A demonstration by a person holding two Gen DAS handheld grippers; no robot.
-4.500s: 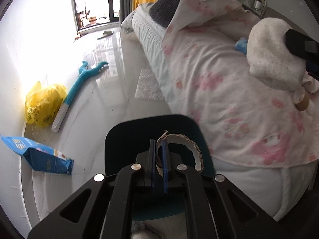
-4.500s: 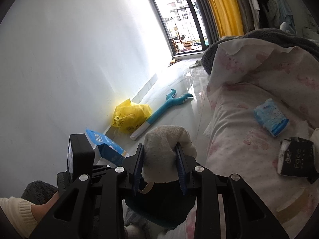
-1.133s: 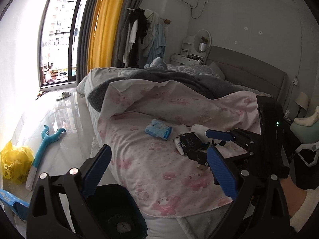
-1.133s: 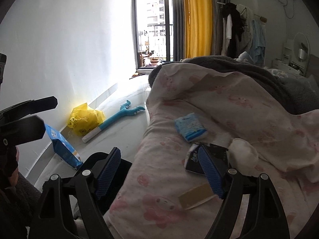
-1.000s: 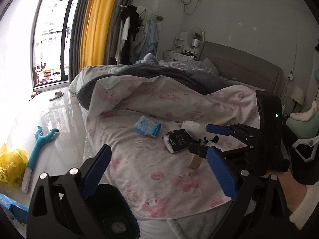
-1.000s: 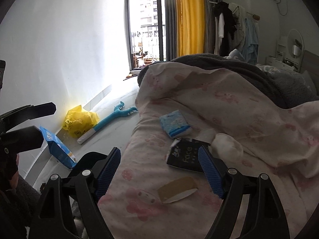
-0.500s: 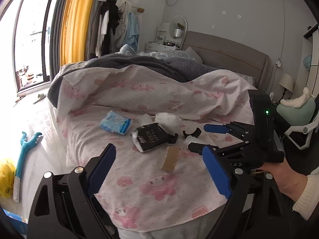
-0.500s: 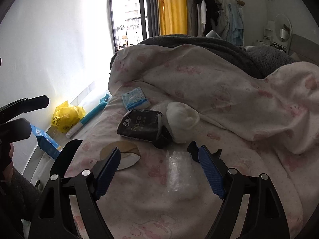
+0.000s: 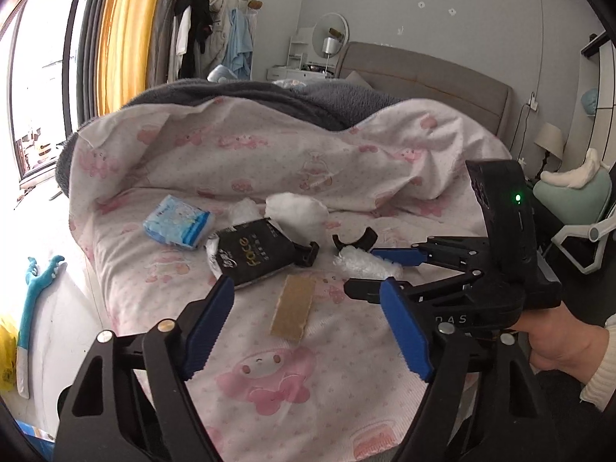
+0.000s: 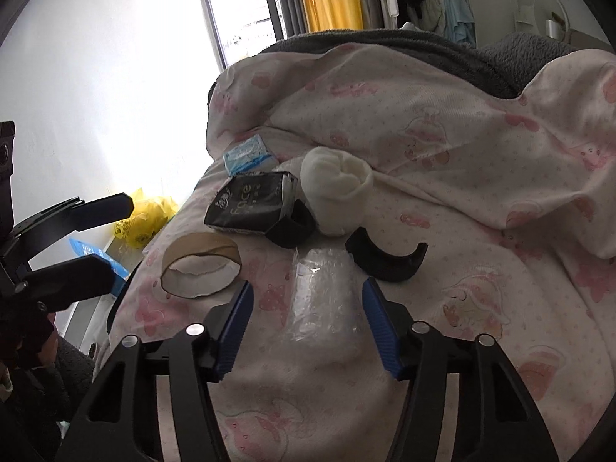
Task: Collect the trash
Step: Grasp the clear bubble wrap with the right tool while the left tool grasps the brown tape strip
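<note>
I am lowering my left hand-held gripper (image 9: 308, 327) over the cardboard ring (image 9: 293, 308) at twelve o'clock, its jaws spread and narrowing, touching nothing; my right hand-held gripper (image 10: 306, 327) is straddling the bubble wrap (image 10: 321, 296) on the bed (image 10: 481, 308), jaws closing, not yet pinching; I should close squarely without snagging the quilt.

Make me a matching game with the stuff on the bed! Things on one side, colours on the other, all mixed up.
Things:
1. tissue pack
2. tape ring
3. face pack
4. sock ball

Colours:
A. black
B. white
C. light blue
D. brown cardboard

Pairs: 1-C, 2-D, 3-A, 4-B
</note>
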